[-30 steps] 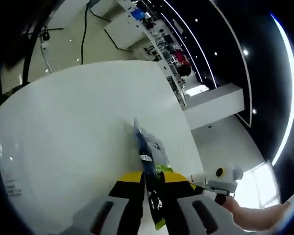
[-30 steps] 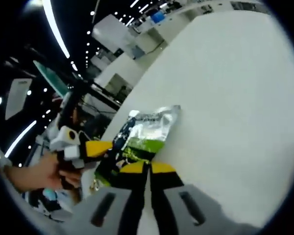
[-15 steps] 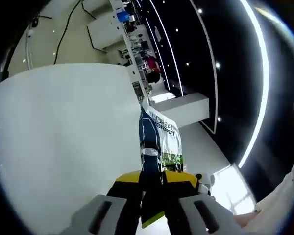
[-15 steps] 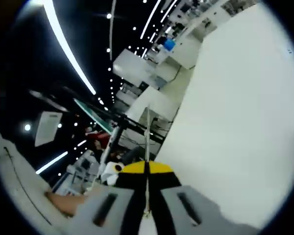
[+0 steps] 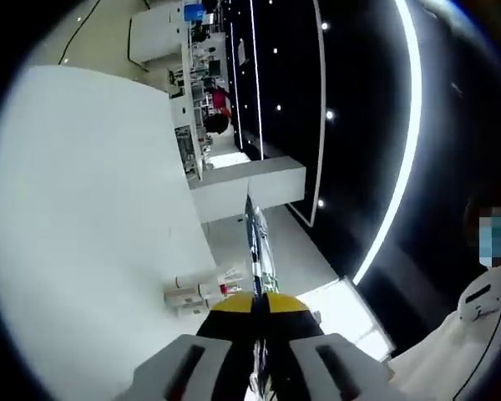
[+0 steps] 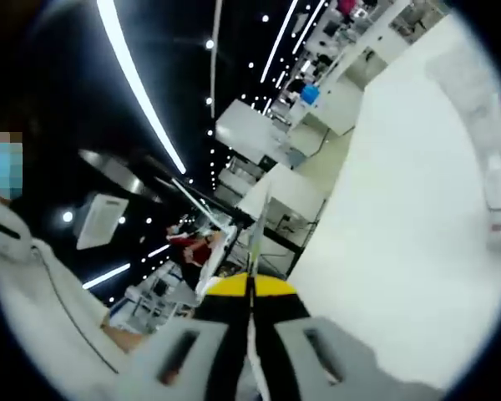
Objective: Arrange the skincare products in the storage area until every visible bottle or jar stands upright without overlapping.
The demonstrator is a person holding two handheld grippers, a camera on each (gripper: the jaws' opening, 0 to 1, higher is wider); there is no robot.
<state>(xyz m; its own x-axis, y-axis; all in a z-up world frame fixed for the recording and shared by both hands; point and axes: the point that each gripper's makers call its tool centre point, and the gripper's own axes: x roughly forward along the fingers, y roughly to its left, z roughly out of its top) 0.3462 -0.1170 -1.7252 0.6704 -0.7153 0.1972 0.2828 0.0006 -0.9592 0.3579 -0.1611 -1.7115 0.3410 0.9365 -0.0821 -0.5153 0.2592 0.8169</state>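
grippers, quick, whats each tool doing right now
Left tool: shut on the sachet, seen edge-on.
Right tool: shut on the same sachet, also edge-on.

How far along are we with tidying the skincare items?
Nothing looks done. In hand: both claws, left claw and right claw, are shut on the packet, seen edge-on, lifted off the white table. A small bottle lies on its side there; standing things upright is left.

Left hand-held gripper (image 5: 260, 302) jaws pinched tight; right hand-held gripper (image 6: 250, 288) likewise, both raised.
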